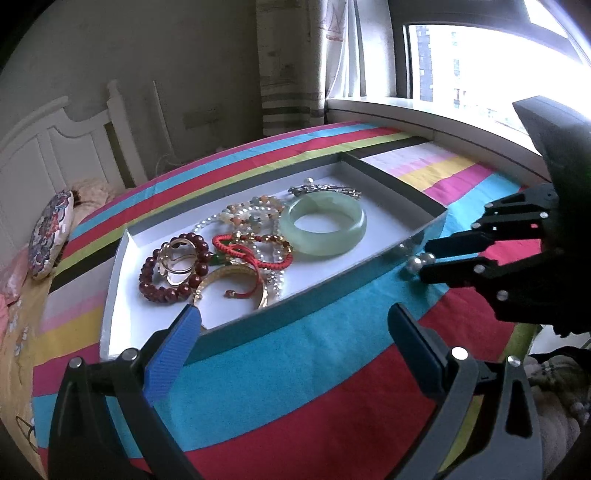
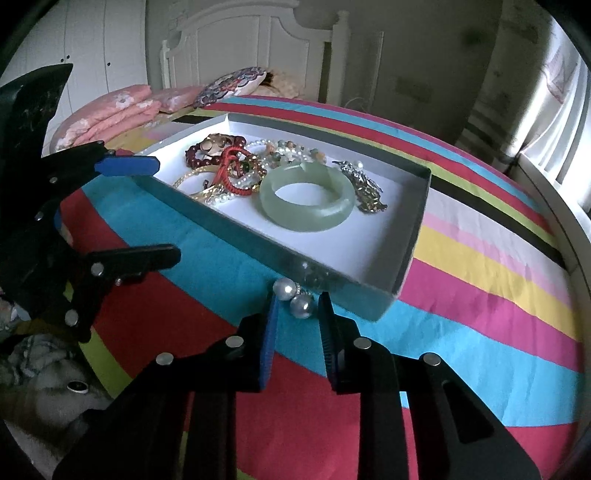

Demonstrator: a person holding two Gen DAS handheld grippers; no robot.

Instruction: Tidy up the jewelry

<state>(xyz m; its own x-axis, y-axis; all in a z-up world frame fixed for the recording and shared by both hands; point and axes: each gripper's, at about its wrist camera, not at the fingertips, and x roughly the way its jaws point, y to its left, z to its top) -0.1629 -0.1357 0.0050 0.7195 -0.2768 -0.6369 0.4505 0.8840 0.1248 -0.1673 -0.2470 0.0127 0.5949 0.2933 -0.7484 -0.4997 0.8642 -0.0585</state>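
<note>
Bedroom: headboard [image 2: 258,33], pillows [image 2: 122,107], curtains [image 1: 295,62]

left tongs [image 1: 291,332] open | box [image 1: 332,284] | pearls [image 1: 417,263] outside, beside right tongs [image 1: 424,260]

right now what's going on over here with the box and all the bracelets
A person with a gripper in each hand is sorting jewelry on a striped cloth. The shallow box already holds a green jade bangle, a dark red bead bracelet, a gold bangle and other pieces. The right gripper, jaws partly open, is around two pearl beads lying just outside the box. The left gripper hovers open at the box's near wall, holding nothing.
</note>
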